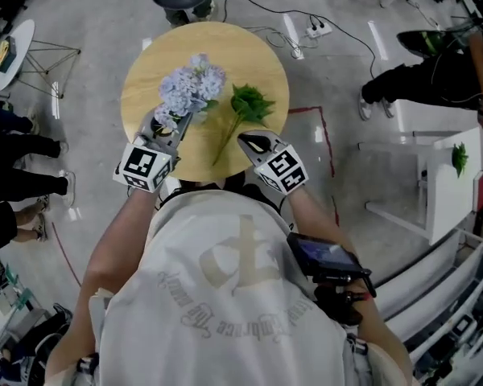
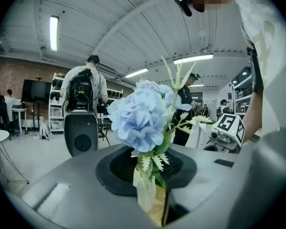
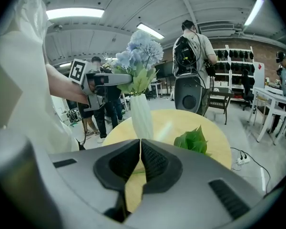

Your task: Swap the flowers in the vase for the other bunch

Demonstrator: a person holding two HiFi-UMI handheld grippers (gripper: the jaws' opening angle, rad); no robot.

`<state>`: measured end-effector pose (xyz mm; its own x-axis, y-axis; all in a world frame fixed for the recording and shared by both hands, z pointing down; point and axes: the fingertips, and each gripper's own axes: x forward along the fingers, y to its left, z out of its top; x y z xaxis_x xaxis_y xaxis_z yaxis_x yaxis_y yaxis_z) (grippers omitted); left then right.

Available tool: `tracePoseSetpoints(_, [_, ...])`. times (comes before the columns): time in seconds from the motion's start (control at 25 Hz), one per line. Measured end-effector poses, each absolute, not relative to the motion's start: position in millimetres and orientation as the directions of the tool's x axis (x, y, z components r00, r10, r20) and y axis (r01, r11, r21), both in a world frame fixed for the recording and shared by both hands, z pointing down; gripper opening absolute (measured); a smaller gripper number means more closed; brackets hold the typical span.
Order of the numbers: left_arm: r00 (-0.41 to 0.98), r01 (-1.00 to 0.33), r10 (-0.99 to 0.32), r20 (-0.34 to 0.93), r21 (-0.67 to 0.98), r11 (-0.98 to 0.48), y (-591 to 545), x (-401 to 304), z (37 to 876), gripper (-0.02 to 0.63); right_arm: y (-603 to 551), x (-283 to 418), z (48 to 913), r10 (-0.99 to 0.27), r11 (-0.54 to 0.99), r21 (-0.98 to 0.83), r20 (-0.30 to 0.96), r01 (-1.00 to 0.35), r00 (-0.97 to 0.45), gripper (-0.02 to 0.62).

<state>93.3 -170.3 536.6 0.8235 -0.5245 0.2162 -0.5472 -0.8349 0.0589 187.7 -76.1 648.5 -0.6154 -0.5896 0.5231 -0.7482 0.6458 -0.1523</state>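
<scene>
Left tool (image 1: pixel 175 122) narrowly parted around blue flowers (image 1: pixel 191 87) (in vase (image 3: pixel 142 116)); right tool (image 1: pixel 246 138) closed, empty.

no text can be read; the print on the shirt (image 1: pixel 225 296) is illegible.

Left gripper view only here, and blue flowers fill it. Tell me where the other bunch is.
Observer: The green bunch lies flat on the round table, right of the blue flowers, stem toward the person.
Operator: Report the right gripper.
Observer: The right gripper has its jaws together, beside that stem.
Operator: Give my gripper's height.
Observer: The left gripper is level with the leaves just above the white vase mouth.
</scene>
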Motion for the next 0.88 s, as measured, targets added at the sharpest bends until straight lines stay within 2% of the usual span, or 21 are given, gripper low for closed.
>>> tracePoseSetpoints(0.24, [0.803,-0.561,-0.532,0.269,0.039,-0.827,-171.5,93.3,542.9,0.119,-86.9,187.9,644.3,-0.569,0.685,-0.127,0.522,-0.718,-0.636,0.011])
tracePoseSetpoints(0.6, [0.769,-0.601,-0.558,0.311,0.058,-0.797,-168.4,103.0,566.2,0.125,-79.8,204.6,657.0,-0.546,0.702,-0.143,0.521,-0.697,-0.657,0.011])
tracePoseSetpoints(0.88, [0.739,-0.633,-0.58,0.342,0.061,-0.771,-164.3,91.0,565.5,0.181,-79.2,199.7,653.5,-0.541,0.712,-0.148,0.508,-0.687,-0.67,0.011])
